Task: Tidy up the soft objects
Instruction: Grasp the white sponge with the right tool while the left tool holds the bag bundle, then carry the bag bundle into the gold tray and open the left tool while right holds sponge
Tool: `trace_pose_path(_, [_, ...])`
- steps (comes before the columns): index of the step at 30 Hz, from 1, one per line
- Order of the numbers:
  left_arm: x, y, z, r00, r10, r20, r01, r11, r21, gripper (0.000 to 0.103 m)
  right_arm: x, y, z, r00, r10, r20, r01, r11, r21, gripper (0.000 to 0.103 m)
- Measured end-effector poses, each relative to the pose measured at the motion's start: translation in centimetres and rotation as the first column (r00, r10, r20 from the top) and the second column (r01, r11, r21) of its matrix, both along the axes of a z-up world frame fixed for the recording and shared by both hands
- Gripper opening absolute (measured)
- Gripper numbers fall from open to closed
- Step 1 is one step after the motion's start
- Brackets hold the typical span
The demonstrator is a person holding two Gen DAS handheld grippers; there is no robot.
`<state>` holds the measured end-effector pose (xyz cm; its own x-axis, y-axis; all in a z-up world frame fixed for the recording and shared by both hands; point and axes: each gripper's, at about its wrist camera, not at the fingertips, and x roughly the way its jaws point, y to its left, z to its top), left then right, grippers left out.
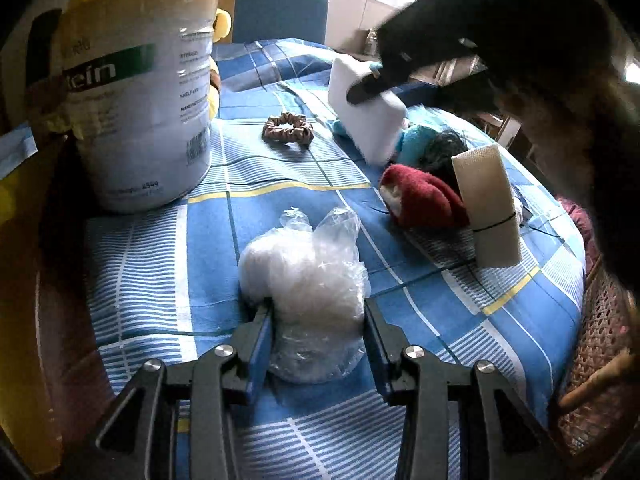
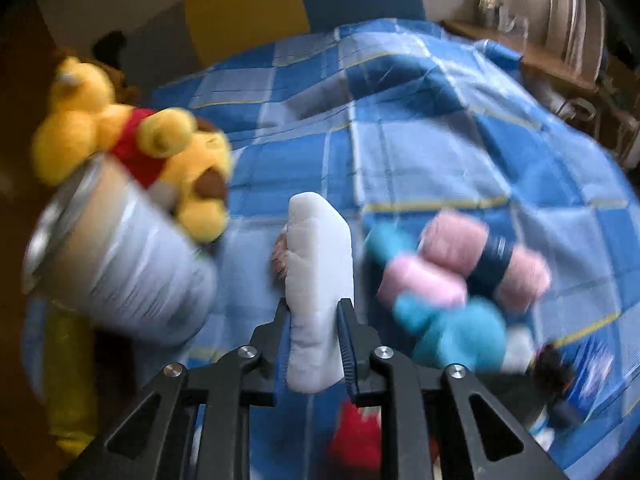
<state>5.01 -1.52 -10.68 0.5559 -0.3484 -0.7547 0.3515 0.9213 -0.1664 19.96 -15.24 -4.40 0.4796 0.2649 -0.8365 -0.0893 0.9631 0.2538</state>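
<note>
Both grippers, left (image 1: 318,312) and right (image 2: 314,320), work over a blue plaid tablecloth (image 1: 280,168).

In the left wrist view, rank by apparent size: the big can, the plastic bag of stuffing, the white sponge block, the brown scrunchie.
1. big can, by far the largest, though it stands near the camera.
2. plastic bag of stuffing, also close to the lens, between the left gripper fingers.
3. white sponge block, held aloft by the right gripper.
4. brown scrunchie, smallest.

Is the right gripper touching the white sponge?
Touching. The right wrist view shows the right gripper with both fingers pressed against the sides of the white sponge, which is pinched between them above the bedspread.
</note>
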Motion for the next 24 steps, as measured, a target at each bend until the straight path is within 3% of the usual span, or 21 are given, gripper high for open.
trace_pose_path(3, [-0.4,0.0,0.5,1.000,0.000,-0.001,0.000,1.000,0.013,0.042,-2.5,-0.1,-1.2,0.999,0.039,-0.025,-0.038,0.997,0.071,0.021])
trace_pose_path(6, [-1.0,0.2,1.3,1.000,-0.001,0.015,0.001,1.000,0.021,0.041,-3.3,-0.5,-3.1,0.998,0.016,-0.057,-0.011,0.996,0.090,0.021])
trace_pose_path(16, [-2.7,2.8,5.0,0.996,0.051,0.071,-0.051,0.999,-0.013,0.041,-2.9,-1.0,-4.1,0.998,-0.030,-0.052,0.032,0.998,0.048,0.021])
trace_pose_path(24, [-3.8,6.9,7.6,0.986,0.151,0.071,-0.146,0.987,-0.069,0.041,-2.7,-1.2,-4.3,0.998,-0.054,-0.044,0.055,0.998,0.027,0.021])
